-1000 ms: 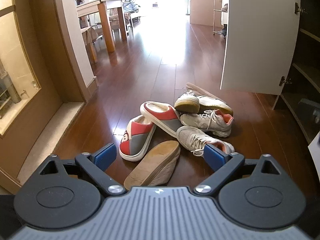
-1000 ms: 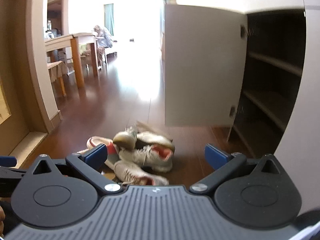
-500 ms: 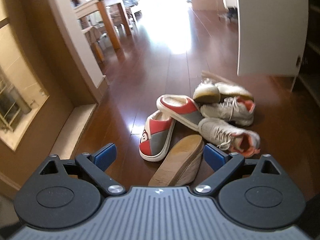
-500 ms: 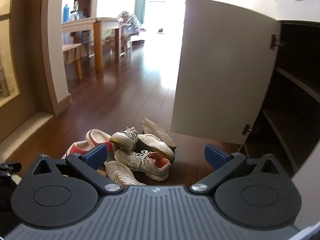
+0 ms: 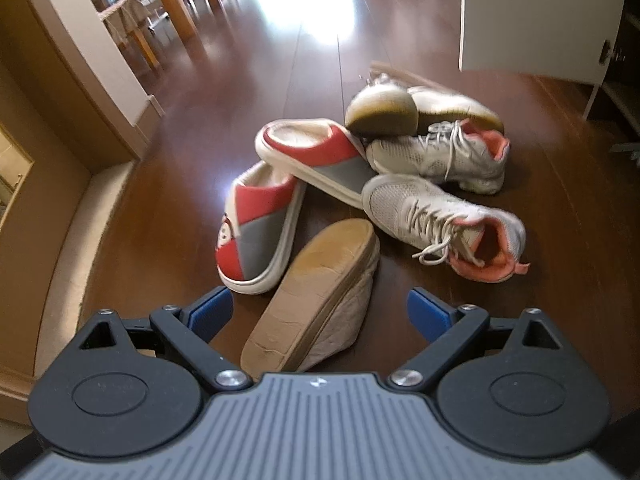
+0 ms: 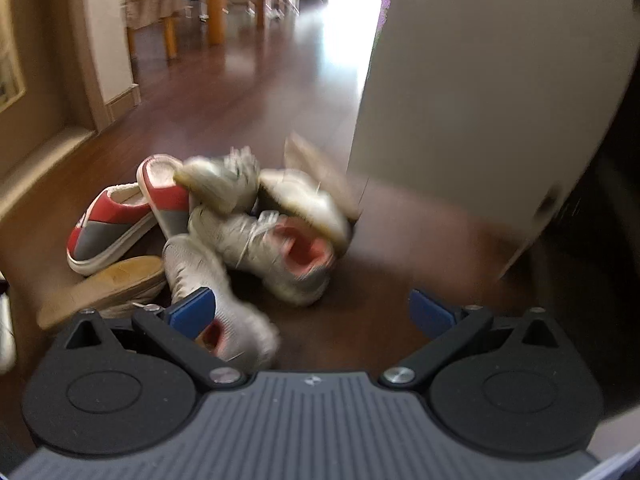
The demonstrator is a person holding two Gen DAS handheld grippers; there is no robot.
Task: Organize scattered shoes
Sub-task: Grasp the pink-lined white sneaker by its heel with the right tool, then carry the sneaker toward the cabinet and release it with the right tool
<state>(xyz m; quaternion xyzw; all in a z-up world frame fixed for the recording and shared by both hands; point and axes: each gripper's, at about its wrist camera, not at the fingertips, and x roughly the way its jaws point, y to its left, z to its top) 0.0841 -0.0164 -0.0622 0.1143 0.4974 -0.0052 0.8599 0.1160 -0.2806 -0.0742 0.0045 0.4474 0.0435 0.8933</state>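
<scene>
A pile of shoes lies on the dark wood floor. In the left wrist view a tan slipper [image 5: 316, 296] lies on its side, sole up, just ahead of my open left gripper [image 5: 320, 314]. Beyond it are two red and grey slippers [image 5: 256, 228] [image 5: 316, 160], two white sneakers with pink lining [image 5: 444, 224] [image 5: 440, 156] and a white shoe tipped sole-up [image 5: 380, 112]. In the blurred right wrist view my open, empty right gripper [image 6: 312, 314] hovers over the near white sneaker [image 6: 208, 280]; the second sneaker [image 6: 280, 256] lies beyond.
An open white cabinet door [image 5: 540, 16] [image 6: 480, 92] stands to the right, with dark shelves [image 5: 624, 92] behind it. A beige wall and step [image 5: 80, 208] run along the left. A wooden table and chairs [image 5: 152, 8] stand farther back.
Both grippers have tilted down and moved closer to the shoe pile. The shoes have not moved. Both jaws stay open.
</scene>
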